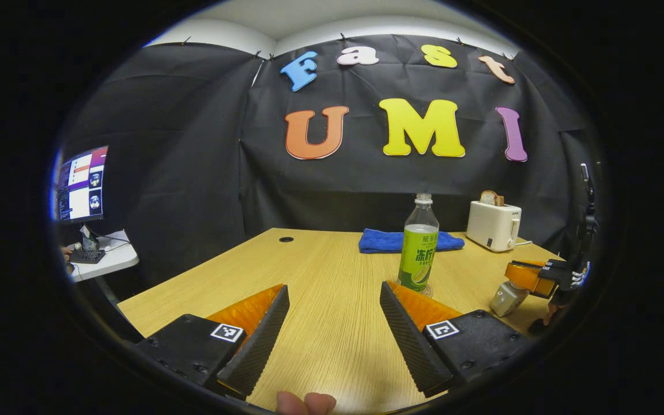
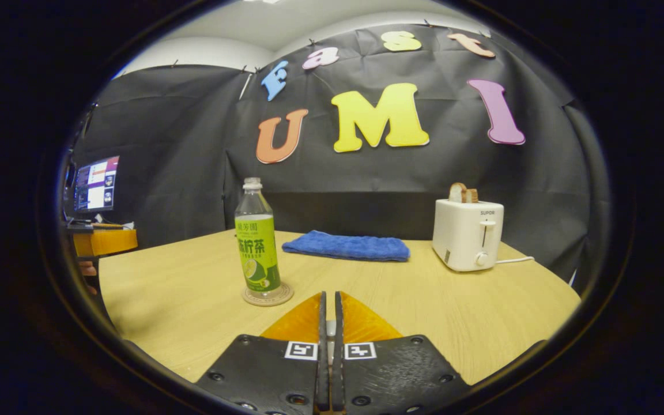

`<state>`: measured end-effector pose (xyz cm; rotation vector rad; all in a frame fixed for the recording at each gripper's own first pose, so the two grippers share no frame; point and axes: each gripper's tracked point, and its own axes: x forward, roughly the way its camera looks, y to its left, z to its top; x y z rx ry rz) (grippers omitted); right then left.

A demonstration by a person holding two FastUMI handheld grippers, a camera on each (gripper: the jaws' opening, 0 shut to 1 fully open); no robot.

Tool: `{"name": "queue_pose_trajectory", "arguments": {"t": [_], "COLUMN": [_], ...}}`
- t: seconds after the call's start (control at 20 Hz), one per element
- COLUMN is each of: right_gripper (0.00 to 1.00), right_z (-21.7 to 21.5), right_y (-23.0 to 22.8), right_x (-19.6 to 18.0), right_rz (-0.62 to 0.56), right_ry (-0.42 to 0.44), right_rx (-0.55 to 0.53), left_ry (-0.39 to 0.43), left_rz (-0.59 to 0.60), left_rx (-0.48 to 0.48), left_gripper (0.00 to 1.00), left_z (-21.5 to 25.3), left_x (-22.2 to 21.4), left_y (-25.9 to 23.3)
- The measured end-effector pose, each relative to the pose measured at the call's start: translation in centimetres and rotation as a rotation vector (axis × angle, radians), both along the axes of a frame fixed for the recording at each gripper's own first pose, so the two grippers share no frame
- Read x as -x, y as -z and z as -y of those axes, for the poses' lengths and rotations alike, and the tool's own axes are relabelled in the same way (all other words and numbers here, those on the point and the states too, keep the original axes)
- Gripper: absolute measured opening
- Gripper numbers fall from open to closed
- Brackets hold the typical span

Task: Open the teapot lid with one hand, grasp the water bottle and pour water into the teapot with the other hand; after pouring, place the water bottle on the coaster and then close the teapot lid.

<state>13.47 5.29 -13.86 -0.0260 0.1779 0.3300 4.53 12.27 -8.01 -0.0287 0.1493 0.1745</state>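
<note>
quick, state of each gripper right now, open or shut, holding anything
Left gripper: jaws wide open, holding nothing, above the table.
Right gripper: jaws nearly shut, something small and pale between them; the teapot lid perhaps, but it cannot be told.

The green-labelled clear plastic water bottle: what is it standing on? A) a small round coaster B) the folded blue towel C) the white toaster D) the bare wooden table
A: in the right gripper view the green-labelled clear plastic water bottle stands upright on a small round coaster, well in front of the folded blue towel and the white toaster.
</note>
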Motion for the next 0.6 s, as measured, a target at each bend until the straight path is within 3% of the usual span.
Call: {"name": "queue_pose_trajectory", "arguments": {"t": [0.4, 0.6], "right_gripper": [0.02, 0.11], "right_z": [0.0, 0.0], "right_y": [0.3, -0.7], "right_x": [0.0, 0.2], "right_rz": [-0.004, 0.027], "right_ry": [0.019, 0.021], "right_rx": [0.005, 0.001], "left_ry": [0.012, 0.017], "left_rz": [0.009, 0.012], "left_rx": [-0.01, -0.015], "left_gripper": [0.99, 0.99], "left_z": [0.5, 1.1], "left_x": [0.1, 0.3], "left_y": [-0.5, -0.9]}}
